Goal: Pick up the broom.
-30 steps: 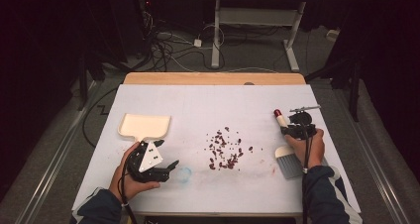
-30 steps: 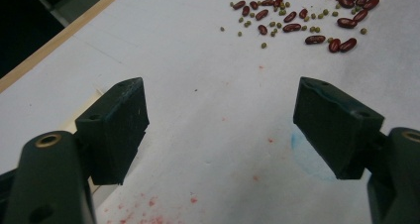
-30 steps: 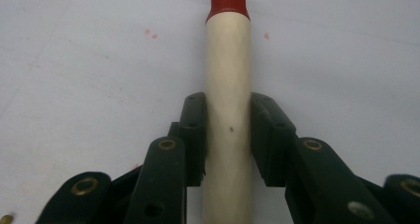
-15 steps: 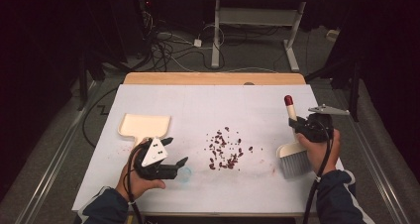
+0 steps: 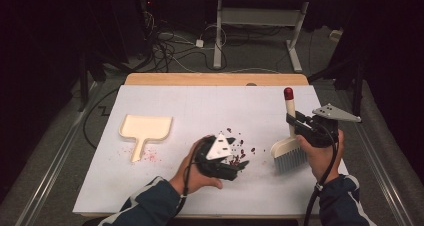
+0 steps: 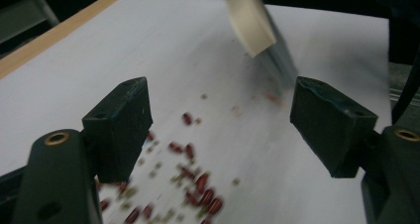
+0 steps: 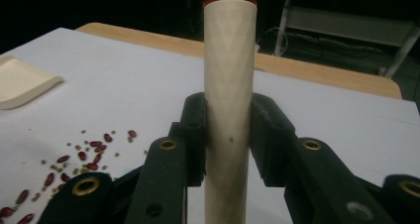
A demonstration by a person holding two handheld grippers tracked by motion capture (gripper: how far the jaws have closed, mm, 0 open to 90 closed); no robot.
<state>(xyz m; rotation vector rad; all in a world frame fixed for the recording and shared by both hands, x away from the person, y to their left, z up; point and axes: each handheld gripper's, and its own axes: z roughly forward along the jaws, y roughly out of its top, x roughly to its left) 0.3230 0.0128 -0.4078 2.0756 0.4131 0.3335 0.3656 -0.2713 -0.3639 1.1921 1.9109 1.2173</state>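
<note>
on the white counter (image 5: 165,186), a cream hand brush with a red-tipped handle (image 5: 289,136) hangs upright, its stiff, light handle pinched in the right gripper (image 5: 295,123); the left gripper (image 5: 240,163), fingers spread and empty, hovers over scattered, roll-prone red beans (image 5: 239,148).

The brush (image 5: 289,145) had a smooth, matt cream handle that looked like plastic, a glossy red cap and grey bristles. The dustpan (image 5: 145,130) showed the same matt cream finish. The table (image 5: 165,98) wore a matt white sheet over a pale wood edge.
</note>
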